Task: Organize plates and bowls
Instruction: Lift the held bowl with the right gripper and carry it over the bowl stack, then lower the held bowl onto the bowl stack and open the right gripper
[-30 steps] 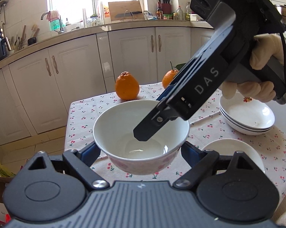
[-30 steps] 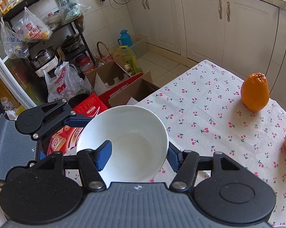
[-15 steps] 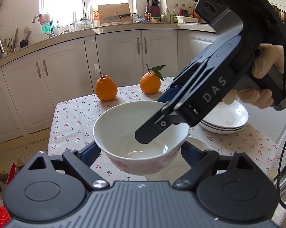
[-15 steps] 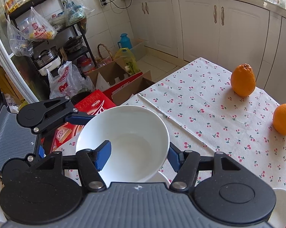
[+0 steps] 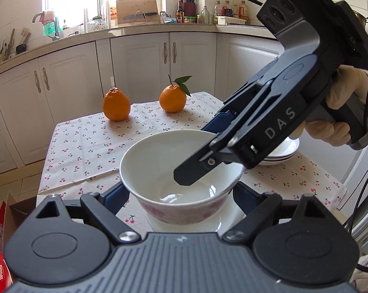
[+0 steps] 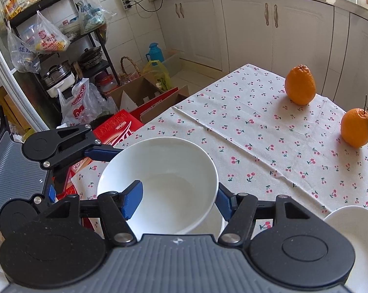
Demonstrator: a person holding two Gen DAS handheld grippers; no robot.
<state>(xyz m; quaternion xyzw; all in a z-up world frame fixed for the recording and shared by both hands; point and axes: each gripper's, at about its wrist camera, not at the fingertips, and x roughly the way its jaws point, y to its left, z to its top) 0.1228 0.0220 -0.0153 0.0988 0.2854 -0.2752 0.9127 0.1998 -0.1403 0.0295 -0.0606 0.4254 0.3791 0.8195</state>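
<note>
You hold the white bowl (image 5: 181, 178) just above a second white dish (image 5: 223, 222) near the table (image 5: 86, 141) edge, left gripper (image 5: 181, 193) straddling its sides, right gripper (image 6: 176, 193) clamped across its rim; next, I judge, lower it squarely to nest.

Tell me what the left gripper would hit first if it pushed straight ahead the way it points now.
Nothing new: the left gripper already brackets the white bowl. Straight on, the right gripper on the bowl's far rim looks like the first obstacle, though depth is unclear.
</note>
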